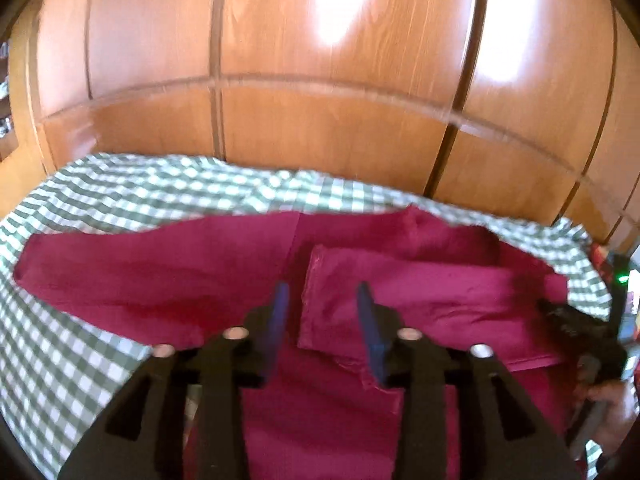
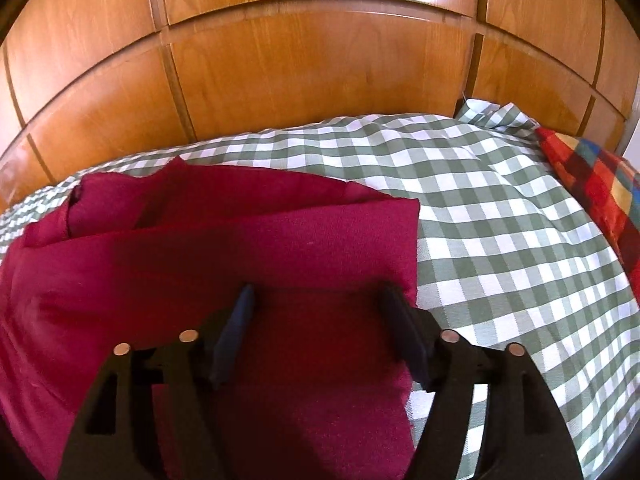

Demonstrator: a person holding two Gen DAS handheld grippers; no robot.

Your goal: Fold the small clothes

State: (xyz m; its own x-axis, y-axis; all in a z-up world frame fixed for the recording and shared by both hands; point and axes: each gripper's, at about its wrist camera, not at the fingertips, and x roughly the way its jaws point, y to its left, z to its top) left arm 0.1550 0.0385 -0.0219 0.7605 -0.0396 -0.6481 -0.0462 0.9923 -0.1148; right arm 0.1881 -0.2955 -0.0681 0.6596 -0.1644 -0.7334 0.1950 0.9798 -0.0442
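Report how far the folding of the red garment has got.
Done: part of the red garment is already folded over onto itself on the checked cloth. In hand: nothing; the left gripper and right gripper stand open above it. Left: the long section spread to the left still needs folding in.

No legible text, label, brand, number or sign found in either wrist view. The crimson garment (image 2: 240, 248), the checked bed cover (image 2: 500, 208) and the wooden panelling (image 2: 300, 72) carry no readable marking.
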